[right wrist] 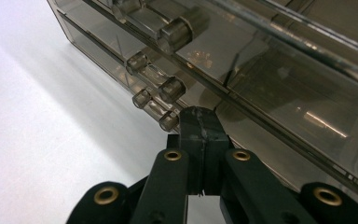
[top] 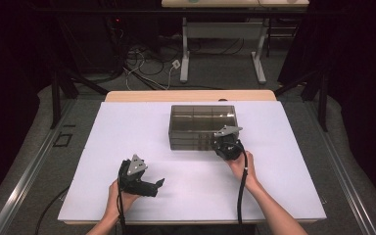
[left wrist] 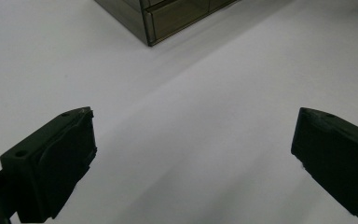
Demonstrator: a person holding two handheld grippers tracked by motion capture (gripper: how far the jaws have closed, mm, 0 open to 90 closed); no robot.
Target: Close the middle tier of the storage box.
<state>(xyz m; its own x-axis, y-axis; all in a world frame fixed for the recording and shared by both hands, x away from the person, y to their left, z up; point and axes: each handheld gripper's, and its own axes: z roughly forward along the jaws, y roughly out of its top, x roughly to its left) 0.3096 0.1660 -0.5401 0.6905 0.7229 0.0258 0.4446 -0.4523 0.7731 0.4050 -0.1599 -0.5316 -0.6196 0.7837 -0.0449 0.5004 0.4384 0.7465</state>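
A smoked clear-plastic drawer box (top: 203,126) is seen just above centre of the high view, standing on the white table (top: 127,142), approx. mid-board. The right gripper (top: 226,145) is held at the box's lower right corner; in the right gripper view its jaws are pressed together, nothing visibly pinched, tips right beside the lowest drawer handle (right wrist: 154,107); contact can't be confirmed. The left gripper (top: 159,183) is rested lower left of the high view, well apart from the box, jaws spread wide over bare table in the left gripper view, box corner (left wrist: 147,28) at top of frame.

Handling, as judged: the box is prob. light, rigid, hard acrylic w/ glossy, slippery walls, so it's likely to slide on the smooth board if a drawer is tugged. Scratching or cracking is possible under a hard pinch. Best hold is taken on the small bar handles at the drawer fronts, pinched across the bar btwn its two round posts; the body could be steadied w/ the other gripper at the far wall.
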